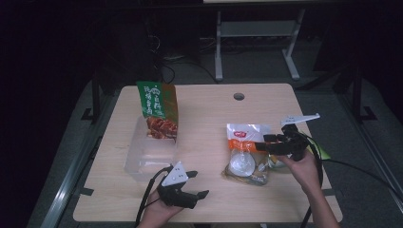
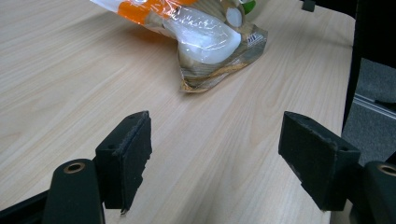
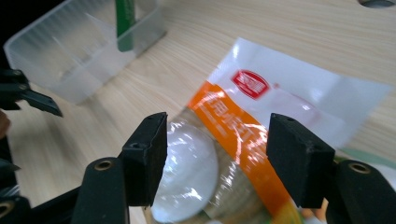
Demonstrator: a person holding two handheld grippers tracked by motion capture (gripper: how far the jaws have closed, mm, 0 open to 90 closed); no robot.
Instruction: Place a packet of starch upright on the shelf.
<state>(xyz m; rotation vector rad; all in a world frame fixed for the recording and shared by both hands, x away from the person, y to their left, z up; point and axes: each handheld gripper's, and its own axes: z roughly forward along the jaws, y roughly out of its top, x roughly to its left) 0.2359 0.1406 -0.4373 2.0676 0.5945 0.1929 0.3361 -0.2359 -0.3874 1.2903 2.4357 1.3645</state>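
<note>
We see the right gripper (image 1: 264, 142) hanging over the clear snack pouch with the orange band (image 1: 244, 153), which lies flat on the wooden table (image 1: 204, 114) at about four o'clock from the table's centre. In the right gripper view its two black jaws stand spread on either side of the pouch's orange band (image 3: 238, 135), with a white rounded item (image 3: 187, 172) inside the pouch showing between them; the pads do not press on the film, and we cannot tell whether they touch it.

The left gripper (image 1: 199, 184) sits at six o'clock near the front edge, held in the person's left hand (image 1: 157, 211), its jaws pointing toward three o'clock at the pouch. In the left gripper view its jaws are spread wide over bare tabletop, and the pouch (image 2: 210, 46) lies well apart at twelve o'clock.

At nine o'clock from the centre stands a clear plastic bin (image 1: 147, 156). A green and orange snack bag (image 1: 158, 109) stands upright in the bin's far end, leaning on its wall.
</note>
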